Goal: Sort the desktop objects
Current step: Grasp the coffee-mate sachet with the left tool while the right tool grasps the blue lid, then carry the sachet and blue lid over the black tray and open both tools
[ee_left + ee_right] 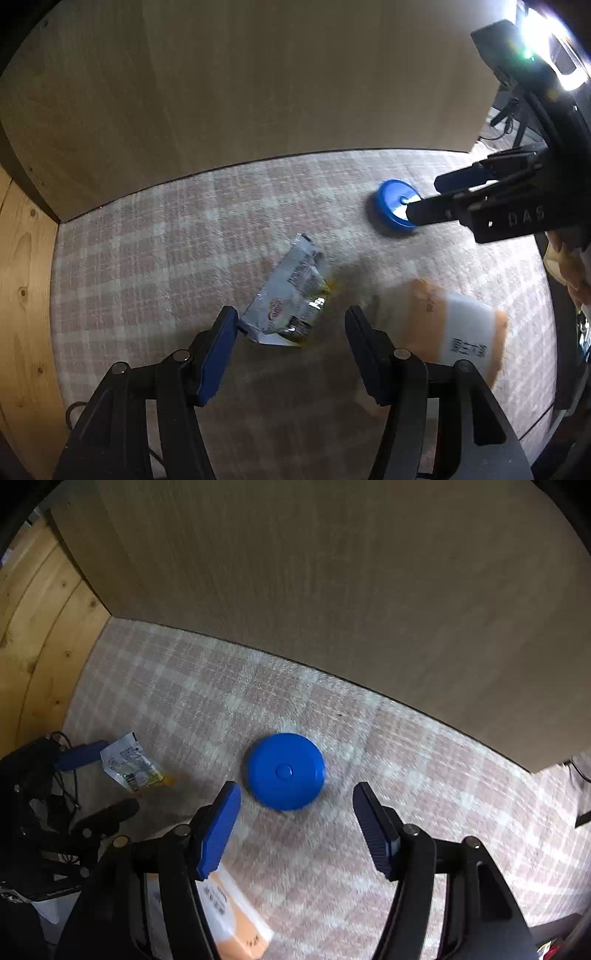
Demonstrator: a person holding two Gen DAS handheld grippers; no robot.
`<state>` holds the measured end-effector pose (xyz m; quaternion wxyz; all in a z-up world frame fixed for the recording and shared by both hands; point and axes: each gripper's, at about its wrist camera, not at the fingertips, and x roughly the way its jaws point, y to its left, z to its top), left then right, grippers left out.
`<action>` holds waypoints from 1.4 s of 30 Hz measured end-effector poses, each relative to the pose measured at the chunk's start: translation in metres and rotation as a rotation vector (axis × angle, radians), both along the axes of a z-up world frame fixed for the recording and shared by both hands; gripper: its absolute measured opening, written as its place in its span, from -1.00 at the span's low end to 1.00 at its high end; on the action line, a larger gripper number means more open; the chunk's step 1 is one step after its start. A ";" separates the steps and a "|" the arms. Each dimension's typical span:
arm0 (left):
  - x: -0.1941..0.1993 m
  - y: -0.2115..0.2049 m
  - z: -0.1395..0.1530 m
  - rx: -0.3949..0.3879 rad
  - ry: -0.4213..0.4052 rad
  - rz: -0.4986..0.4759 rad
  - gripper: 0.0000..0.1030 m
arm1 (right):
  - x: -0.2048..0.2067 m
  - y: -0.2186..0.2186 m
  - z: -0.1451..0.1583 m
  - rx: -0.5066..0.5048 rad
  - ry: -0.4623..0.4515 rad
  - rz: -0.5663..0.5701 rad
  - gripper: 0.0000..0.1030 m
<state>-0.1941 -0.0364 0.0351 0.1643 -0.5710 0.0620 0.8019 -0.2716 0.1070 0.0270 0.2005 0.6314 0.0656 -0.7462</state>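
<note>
1. The right tongs [295, 812] stand wide open and empty, with the blue disc [286, 771] just ahead of the tips and roughly centred in the gap. To take it well, I would come down squarely so both pads close on its rim at once; it looks smooth and low, so a glancing pinch may squirt it away.
2. The left tongs [291, 325] are also spread open and empty. The crinkled snack packet [291, 299] lies between the tips, nearer the left finger [218, 354], apparently touching it. Closing on the foil's middle should hold better than on a corner.
3. An orange-and-white pouch [454, 325] lies just right of the left tongs and is blurred; leave it until later.
4. The surface [424, 775] wears a pale checked cloth that could bunch if the tips drag.
5. Beyond the tongs rises a beige panel [332, 590]; wooden boards [22, 295] stand at the left.
</note>
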 end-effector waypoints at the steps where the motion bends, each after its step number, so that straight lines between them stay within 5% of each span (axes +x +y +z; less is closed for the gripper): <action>1: -0.002 -0.001 -0.001 0.008 -0.002 0.001 0.12 | -0.001 -0.002 -0.002 0.007 -0.001 0.003 0.21; 8: -0.016 -0.002 -0.015 0.073 -0.037 0.020 0.05 | -0.003 -0.012 -0.015 0.051 -0.006 0.017 0.21; 12: -0.018 0.000 -0.017 0.111 -0.022 0.049 -0.39 | 0.001 -0.014 -0.015 0.070 0.017 0.027 0.20; 14: -0.015 0.002 -0.012 0.132 -0.003 0.048 -0.62 | 0.005 -0.014 -0.014 0.092 0.039 0.032 -0.03; 17: -0.011 0.007 -0.004 0.150 0.021 0.047 -0.87 | 0.010 -0.009 -0.012 0.081 0.038 0.026 -0.05; 25: -0.011 0.025 0.019 0.142 0.065 0.036 -0.89 | 0.030 0.020 0.010 0.017 0.054 -0.003 -0.05; 32: 0.012 0.067 0.062 0.172 0.126 -0.051 -0.89 | 0.070 0.088 0.066 -0.051 0.116 -0.070 -0.05; 42: 0.065 0.200 0.103 0.273 0.137 -0.299 -0.89 | 0.148 0.264 0.121 -0.018 0.181 -0.333 -0.05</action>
